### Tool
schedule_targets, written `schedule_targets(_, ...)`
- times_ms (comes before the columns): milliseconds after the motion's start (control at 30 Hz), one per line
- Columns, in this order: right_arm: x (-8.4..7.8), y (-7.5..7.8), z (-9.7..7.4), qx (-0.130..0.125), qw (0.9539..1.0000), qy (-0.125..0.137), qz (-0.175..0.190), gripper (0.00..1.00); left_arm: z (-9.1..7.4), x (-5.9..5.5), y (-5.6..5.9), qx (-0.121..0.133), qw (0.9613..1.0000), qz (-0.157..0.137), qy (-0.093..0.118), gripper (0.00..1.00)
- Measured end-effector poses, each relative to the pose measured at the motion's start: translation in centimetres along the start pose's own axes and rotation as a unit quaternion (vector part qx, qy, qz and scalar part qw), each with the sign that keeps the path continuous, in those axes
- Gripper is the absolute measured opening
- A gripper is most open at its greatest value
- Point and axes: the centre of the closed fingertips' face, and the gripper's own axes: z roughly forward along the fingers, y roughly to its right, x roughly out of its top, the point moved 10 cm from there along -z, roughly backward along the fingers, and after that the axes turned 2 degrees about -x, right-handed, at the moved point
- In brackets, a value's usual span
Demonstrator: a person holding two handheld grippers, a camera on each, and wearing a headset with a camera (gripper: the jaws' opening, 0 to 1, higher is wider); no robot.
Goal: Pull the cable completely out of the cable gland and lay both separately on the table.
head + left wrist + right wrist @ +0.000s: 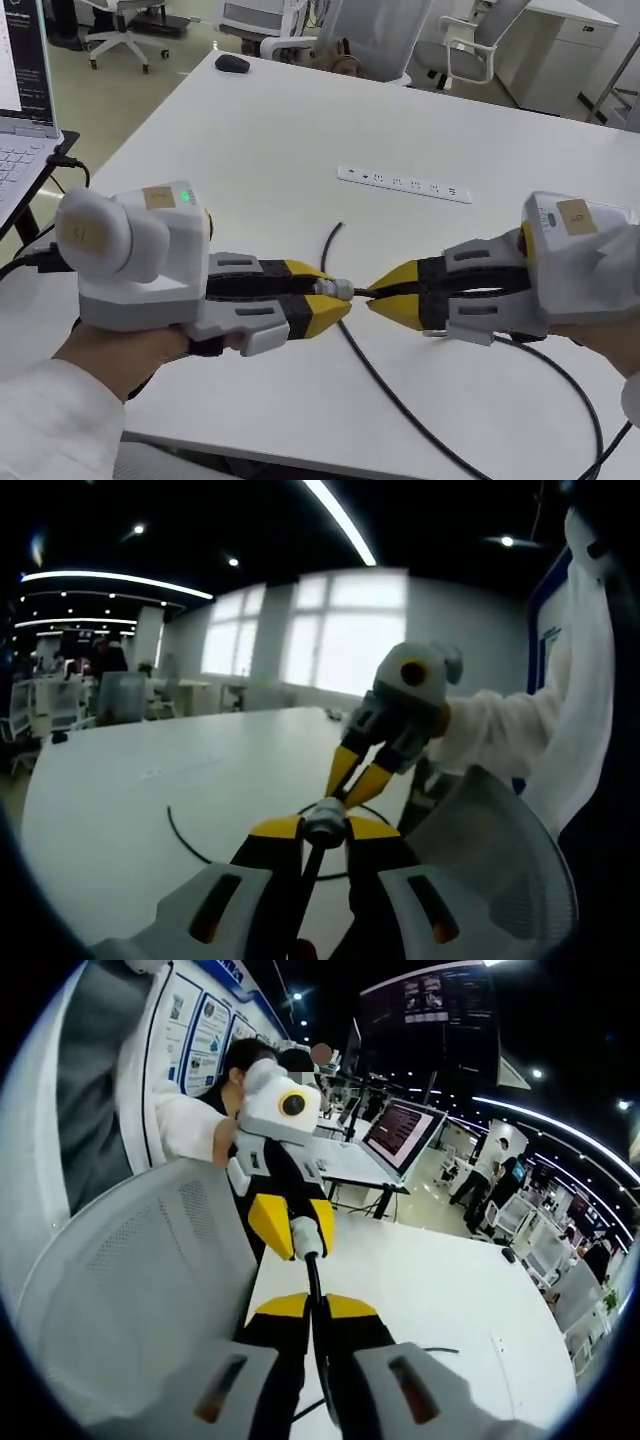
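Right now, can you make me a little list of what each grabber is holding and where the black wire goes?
left gripper: jaws shut on the cable gland
right gripper: jaws shut on the cable, right beside the gland
cable: runs through the gland, the rest trails over the table
held where: both lifted above the table
also on table: power strip
job: not done yet
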Motion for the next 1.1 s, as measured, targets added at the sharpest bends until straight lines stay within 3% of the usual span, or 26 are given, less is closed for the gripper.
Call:
schedule_targets(633,-2.7,1.3,-4.1,-0.039,0.9986,-0.010,0.035,0.03,-0.7,0.4,-0.7,0.027,0.9992,-0.012,0.026,0.17)
schedule_targets(733,-3.9,2.0,-4.8,-0.061,0.9969,-0.016,0.047,0.04,-0.8,0.2,-0.9,0.041,0.9988,-0.019,0.018,0.18)
schedule_targets(833,-5.2,2.7,-5.3,-0.090,0.9934,-0.029,0.066,0.04,-1.1,0.3,-1.3,0.051,0.9979,-0.027,0.028,0.17)
schedule_targets(900,-6.1,3.2,-5.3,-0.117,0.9881,-0.046,0.088,0.04,-1.1,0.3,-1.3,0.050,0.9977,-0.031,0.033,0.17)
schedule_targets(1000,-6.8,3.4,-4.3,-0.105,0.9903,-0.052,0.075,0.04,-1.0,0.4,-1.2,0.049,0.9976,-0.034,0.034,0.18)
schedule_targets(1100,-7.4,3.7,-2.9,-0.099,0.9898,-0.055,0.086,0.04,-0.9,0.4,-1.1,0.047,0.9978,-0.033,0.032,0.18)
